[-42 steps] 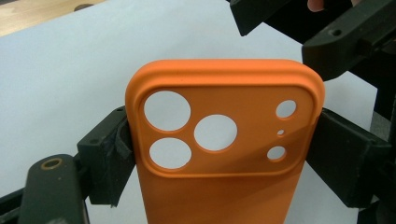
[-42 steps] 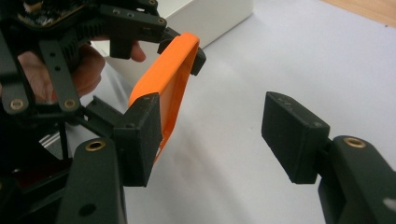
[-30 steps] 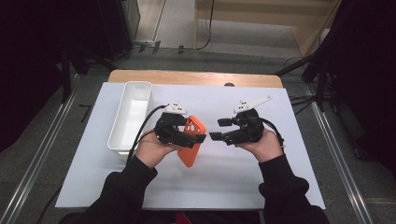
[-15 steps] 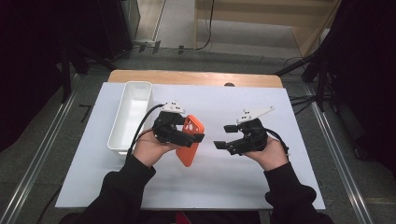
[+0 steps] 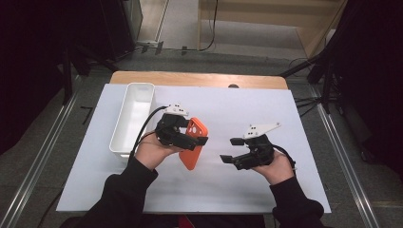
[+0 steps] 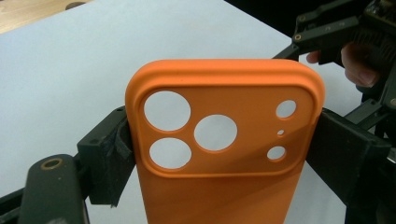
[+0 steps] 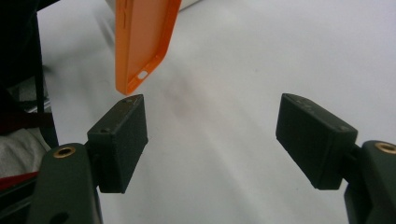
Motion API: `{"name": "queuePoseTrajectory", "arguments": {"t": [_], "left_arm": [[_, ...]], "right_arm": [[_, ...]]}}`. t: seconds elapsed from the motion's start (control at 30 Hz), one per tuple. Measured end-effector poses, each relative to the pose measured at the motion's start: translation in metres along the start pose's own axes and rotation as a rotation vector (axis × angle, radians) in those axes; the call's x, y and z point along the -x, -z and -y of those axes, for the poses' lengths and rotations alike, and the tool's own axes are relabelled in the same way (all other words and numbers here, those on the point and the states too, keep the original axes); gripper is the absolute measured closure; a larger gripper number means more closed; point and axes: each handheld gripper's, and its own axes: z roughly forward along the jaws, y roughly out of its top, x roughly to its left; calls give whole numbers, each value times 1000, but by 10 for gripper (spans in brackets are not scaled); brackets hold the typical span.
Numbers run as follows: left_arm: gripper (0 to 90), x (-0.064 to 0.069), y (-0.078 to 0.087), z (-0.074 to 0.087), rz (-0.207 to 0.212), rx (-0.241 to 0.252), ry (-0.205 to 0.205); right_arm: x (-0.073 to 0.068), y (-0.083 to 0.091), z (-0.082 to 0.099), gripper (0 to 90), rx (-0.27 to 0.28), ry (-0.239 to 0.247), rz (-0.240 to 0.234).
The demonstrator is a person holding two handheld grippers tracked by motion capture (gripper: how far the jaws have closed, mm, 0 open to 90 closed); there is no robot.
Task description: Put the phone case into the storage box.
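An orange phone case (image 5: pixel 190 154) with round camera holes hangs upright above the white sheet, and my left gripper (image 5: pixel 192 135) is shut on its two long edges near the top. In the left gripper view the black pads (image 6: pixel 109 156) press on both sides of the case (image 6: pixel 224 186). My right gripper (image 5: pixel 232 149) hovers to the right of the case, apart from it. Its jaws have just been opening and stand open with nothing between them (image 7: pixel 215 135). The lower corner of the case (image 7: pixel 140 46) hangs beyond the left pad in the right gripper view.
A long white tray (image 5: pixel 119 137) stands on the left of the white sheet (image 5: pixel 285 118), close to my left hand. The wooden table edge (image 5: pixel 199 78) runs along the back. Bare sheet lies in front of and to the right of my right hand.
My right gripper has drawn back from the case toward the near edge and sunk lower, with its jaws a little wider. The left gripper and the case have kept still.
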Motion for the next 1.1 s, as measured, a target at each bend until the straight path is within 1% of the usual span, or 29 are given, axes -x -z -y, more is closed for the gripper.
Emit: {"name": "queuePoseTrajectory", "arguments": {"t": [0.17, 0.27, 0.33, 0.43, 0.47, 0.5, 0.53, 0.57, 0.63, 0.73, 0.8, 0.87, 0.97, 1.03, 1.1], "left_arm": [[159, -1, 1, 0, 19, -13, 5], [159, -1, 2, -1, 19, -10, -1], [159, -2, 3, -1, 24, -6, 1], [159, -1, 4, -1, 25, -9, -3], [159, -1, 4, -1, 26, -9, -2], [159, -2, 5, -2, 29, -10, -1], [159, -2, 5, -2, 32, -10, -2], [159, -2, 5, -2, 34, -8, 0], [159, -3, 6, -2, 38, -11, 2], [159, -3, 8, -2, 47, -17, 6], [159, -4, 8, -3, 56, -23, 5], [159, -4, 9, -3, 54, -25, 1], [159, -5, 10, -3, 58, -29, 1], [159, -6, 11, -3, 60, -32, 1], [159, -7, 12, -3, 61, -31, 9]], "right_arm": [[-1, 0, 11, 236, -5, -11, -3], [-2, 0, 18, 236, 0, -9, -4], [-3, 0, 22, 236, -7, -8, -3], [-3, 0, 27, 236, -8, -6, 3], [-3, 1, 28, 236, -10, -12, 1], [-3, 1, 30, 236, -8, -10, 2], [-3, 1, 31, 236, -10, -20, 5], [-3, 1, 32, 236, -7, -15, 7], [-4, 1, 35, 236, -11, -25, 11], [-3, 1, 40, 236, -4, -24, 17], [-3, 1, 43, 236, -5, -29, 16], [-3, 1, 47, 236, -2, -31, 14], [-2, 2, 53, 236, -13, -38, 10], [-2, 2, 57, 236, -22, -52, 22], [-1, 2, 61, 236, -29, -61, 23]]}}
